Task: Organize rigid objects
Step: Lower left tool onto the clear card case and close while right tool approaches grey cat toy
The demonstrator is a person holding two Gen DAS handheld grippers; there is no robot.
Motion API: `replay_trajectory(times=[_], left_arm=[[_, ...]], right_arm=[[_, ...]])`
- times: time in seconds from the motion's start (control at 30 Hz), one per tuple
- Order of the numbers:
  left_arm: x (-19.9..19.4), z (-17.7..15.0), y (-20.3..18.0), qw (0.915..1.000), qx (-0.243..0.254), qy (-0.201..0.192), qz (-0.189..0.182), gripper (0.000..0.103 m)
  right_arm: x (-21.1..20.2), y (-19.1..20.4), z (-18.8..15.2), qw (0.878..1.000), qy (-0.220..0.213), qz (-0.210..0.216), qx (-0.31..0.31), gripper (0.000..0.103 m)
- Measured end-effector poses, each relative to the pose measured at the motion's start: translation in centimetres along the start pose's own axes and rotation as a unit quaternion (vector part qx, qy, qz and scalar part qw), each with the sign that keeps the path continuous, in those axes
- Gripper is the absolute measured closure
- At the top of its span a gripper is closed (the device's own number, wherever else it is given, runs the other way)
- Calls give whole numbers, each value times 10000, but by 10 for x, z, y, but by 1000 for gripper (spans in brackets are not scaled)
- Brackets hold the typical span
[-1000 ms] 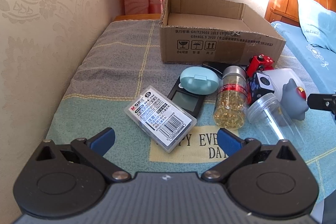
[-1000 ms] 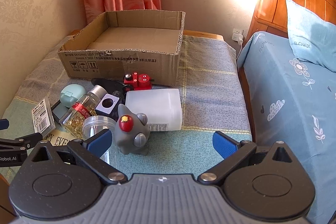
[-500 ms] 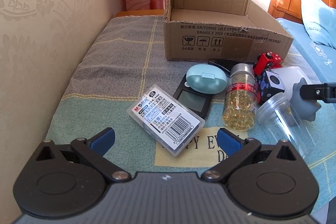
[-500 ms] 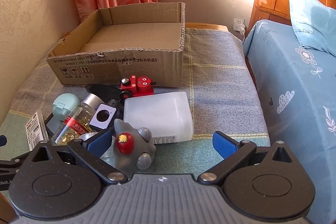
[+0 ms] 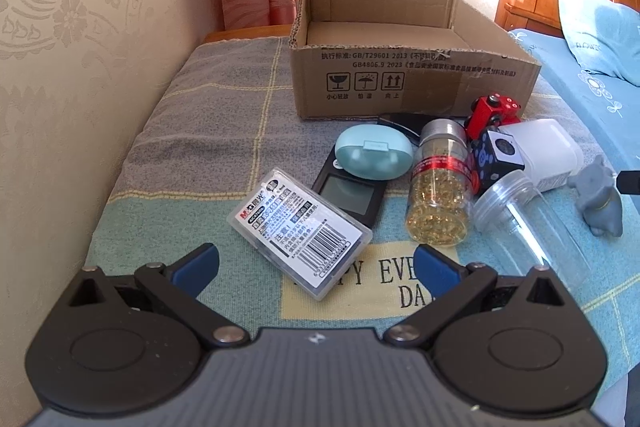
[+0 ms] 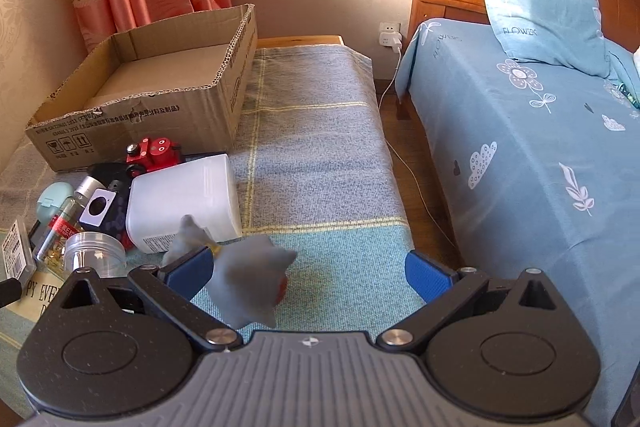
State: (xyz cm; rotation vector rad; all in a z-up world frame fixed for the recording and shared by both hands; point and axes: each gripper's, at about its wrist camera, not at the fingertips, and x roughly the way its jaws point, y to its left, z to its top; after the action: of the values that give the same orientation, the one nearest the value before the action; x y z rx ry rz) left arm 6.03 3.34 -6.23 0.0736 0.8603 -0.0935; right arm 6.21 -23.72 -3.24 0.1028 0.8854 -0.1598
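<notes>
The left gripper (image 5: 316, 261) is hanging spread wide above the patterned blanket (image 5: 208, 131) with nothing between its blue pads, its gap framing the near corner of a barcoded clear plastic case (image 5: 300, 229). Its camera is giving the clearest look at the clutter: a mint oval case (image 5: 374, 155) is lying partly on a black pocket scale (image 5: 348, 193), a bottle of golden capsules (image 5: 440, 183) is standing just beside them, and an empty clear jar (image 5: 520, 223) is lying on its side, touching the bottle's right flank. Behind these a dark cube (image 5: 496, 163), a red toy car (image 5: 492, 111) and a white plastic container (image 5: 548, 151) are crowding the front wall of the open cardboard box (image 5: 400, 75). The right gripper (image 6: 308, 273) is likewise standing wide, and only its own camera is showing that the grey rubber toy (image 6: 248, 283) is lying tipped over, blurred, inside the gap against the left pad (image 6: 190, 271); whether that pad is touching it I cannot tell. From the left camera the same toy is appearing at the far right edge of the blanket, with a black fingertip just beside it. The right view alone is taking in the blue bed (image 6: 520, 155), pillow (image 6: 540, 11) and wall socket (image 6: 390, 35).
</notes>
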Motion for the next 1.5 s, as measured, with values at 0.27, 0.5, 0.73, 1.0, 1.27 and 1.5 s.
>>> replay_trajectory(times=[0.27, 0.5, 0.73, 1.0, 1.27, 1.5], left_arm=[[6, -6, 4, 9996, 256, -46, -106, 0], [18, -13, 16, 9995, 276, 98, 95, 0], [33, -5, 23, 9987, 392, 61, 318, 0], [56, 13, 28, 9985, 499, -163, 178, 0], [62, 13, 40, 9985, 439, -197, -260, 1], [60, 7, 36, 9967, 502, -173, -621, 1]], right_arm=[[9, 24, -16, 9975, 317, 304, -545, 0], [19, 29, -21, 9968, 446, 344, -574, 0], [23, 29, -21, 9965, 485, 362, -575, 0], [28, 27, -23, 9963, 564, 366, -544, 0], [33, 25, -21, 9967, 577, 311, -482, 0], [35, 27, -21, 9962, 608, 376, -500, 0]])
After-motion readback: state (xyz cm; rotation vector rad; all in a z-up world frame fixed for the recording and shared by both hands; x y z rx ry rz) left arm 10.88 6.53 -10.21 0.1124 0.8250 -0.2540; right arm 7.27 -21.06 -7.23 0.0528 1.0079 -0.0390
